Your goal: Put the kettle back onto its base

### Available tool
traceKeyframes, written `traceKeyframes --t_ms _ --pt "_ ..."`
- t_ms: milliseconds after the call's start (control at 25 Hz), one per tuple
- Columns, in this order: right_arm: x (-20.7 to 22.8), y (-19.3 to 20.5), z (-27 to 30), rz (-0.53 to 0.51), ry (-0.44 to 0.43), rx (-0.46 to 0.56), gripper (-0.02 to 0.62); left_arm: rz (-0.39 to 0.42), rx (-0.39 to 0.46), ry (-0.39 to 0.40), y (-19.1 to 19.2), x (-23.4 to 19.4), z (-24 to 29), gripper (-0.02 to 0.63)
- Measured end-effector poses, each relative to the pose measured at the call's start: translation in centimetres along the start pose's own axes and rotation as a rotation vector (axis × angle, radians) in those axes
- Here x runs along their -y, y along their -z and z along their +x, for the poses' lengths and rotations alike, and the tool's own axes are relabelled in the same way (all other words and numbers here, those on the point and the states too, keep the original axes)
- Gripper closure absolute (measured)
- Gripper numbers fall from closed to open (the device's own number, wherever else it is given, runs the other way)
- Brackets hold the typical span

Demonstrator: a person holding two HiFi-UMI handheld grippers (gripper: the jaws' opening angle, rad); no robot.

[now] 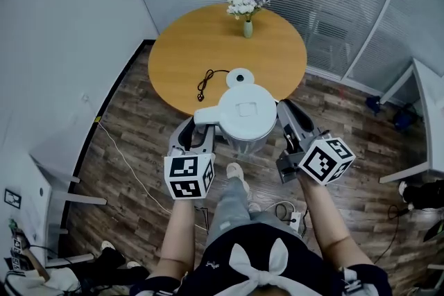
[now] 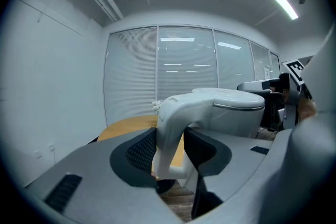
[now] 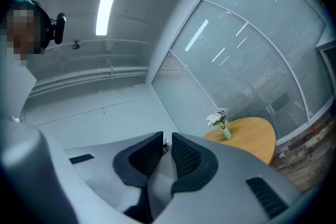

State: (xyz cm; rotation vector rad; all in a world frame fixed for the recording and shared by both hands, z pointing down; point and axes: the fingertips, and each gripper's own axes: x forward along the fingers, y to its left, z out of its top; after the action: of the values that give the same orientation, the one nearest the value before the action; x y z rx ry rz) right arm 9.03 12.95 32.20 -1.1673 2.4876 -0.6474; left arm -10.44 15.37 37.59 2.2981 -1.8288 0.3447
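Two grippers to cover, both raised in front of the person. Starting with the left gripper (image 1: 200, 127) (image 2: 170, 147): clenched on the kettle's white handle (image 2: 170, 128), one dark ribbed pad on each side, squeezing it snugly in the left gripper view. That puts the kettle (image 1: 244, 111) (image 2: 231, 110) just past the left fingertips, upright with the lid on top, held in the air over the near edge of the round wooden table (image 1: 208, 45) and the plank floor (image 1: 139, 149). Not on its base.

Over to the right gripper (image 1: 288, 111) (image 3: 167, 152): pads drawn almost together with only a thin slit left, nothing pinched between them. From the head view, fingers pointing forward right alongside the kettle's right flank; can't tell if actually touching it.

Further out beyond both sets of fingertips: the round white base (image 1: 240, 77) flat on the table, peeking out just past the kettle's far side, with a black cord (image 1: 205, 84) looped to its left. Way past that, near the far edge of the table, a small vase of flowers (image 1: 247, 9) (image 3: 220, 122), well away from the fingers.
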Motion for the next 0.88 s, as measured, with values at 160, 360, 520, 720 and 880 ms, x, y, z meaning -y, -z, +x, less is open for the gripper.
traceKeyframes --t_ms 160,360,520,720,880 --pt "1.3 -1.4 2.3 -0.002 -0.009 0.004 0.545 -0.002 0.002 0.0 -1.3 -0.5 2.4 0.428" --pt "2.6 -2.8 3.9 0.01 -0.012 0.009 0.545 0.014 0.013 -0.001 -3.1 -0.7 4.3 0.428" --pt "3.5 -3.6 5.7 0.01 -0.023 0.015 0.545 0.016 0.012 0.0 -4.1 -1.3 6.2 0.428" --pt "4.8 -4.9 7.8 0.009 -0.03 0.023 0.545 0.014 0.015 0.003 -5.3 -1.8 8.5 0.428" --pt "6.8 -5.7 11.2 0.013 -0.024 0.012 0.545 0.013 0.001 0.005 -6.5 -3.1 12.1 0.428"
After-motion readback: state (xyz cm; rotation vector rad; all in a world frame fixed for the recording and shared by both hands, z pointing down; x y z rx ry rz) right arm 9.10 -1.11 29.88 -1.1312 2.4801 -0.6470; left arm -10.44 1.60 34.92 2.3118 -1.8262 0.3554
